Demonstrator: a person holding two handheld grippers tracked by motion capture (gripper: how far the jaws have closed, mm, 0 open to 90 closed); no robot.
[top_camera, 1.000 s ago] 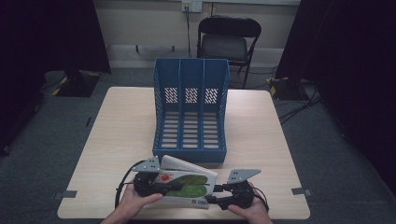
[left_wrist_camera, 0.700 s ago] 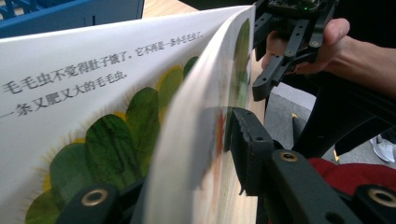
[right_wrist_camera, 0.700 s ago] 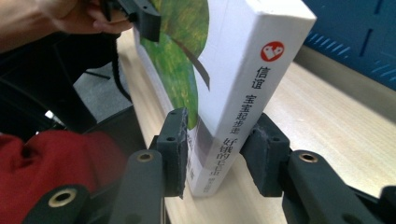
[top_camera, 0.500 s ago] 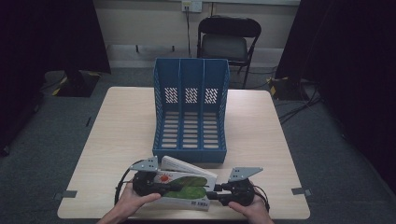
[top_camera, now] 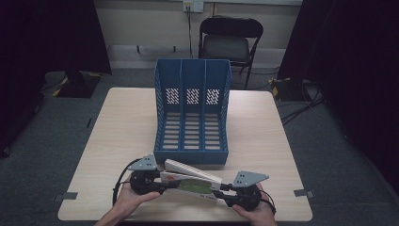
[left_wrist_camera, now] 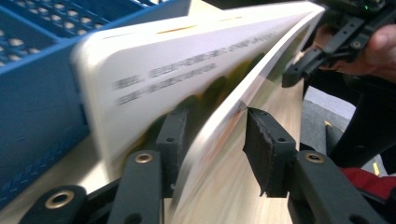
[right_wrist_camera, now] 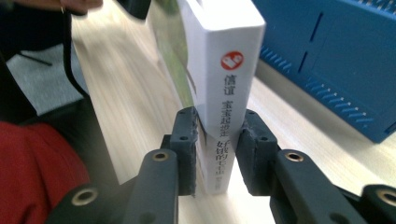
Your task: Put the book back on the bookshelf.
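1. The thick white paperback book with a green and red cover (top_camera: 190,182) is held just above the near edge of the pale wooden table (top_camera: 122,127), its long axis running left to right across the table, and it is tilted so the cover faces up and toward the near side.
2. The left gripper (top_camera: 149,181) holds the book's left end; in the left gripper view its jaws stand on either side of the front cover, the left one against it, the right one with a slight gap.
3. The right gripper (right_wrist_camera: 218,140) is clamped on the spine end, 1 jaw on each face.
4. The spine carries a red round logo and black Chinese characters; the back cover in the left gripper view has lines of print too blurred to read.
5. The blue plastic file rack with 3 compartments (top_camera: 193,110) stands just beyond the book, its openings toward the near side.
6. A black folding chair (top_camera: 229,42) stands beyond the table on grey carpet.
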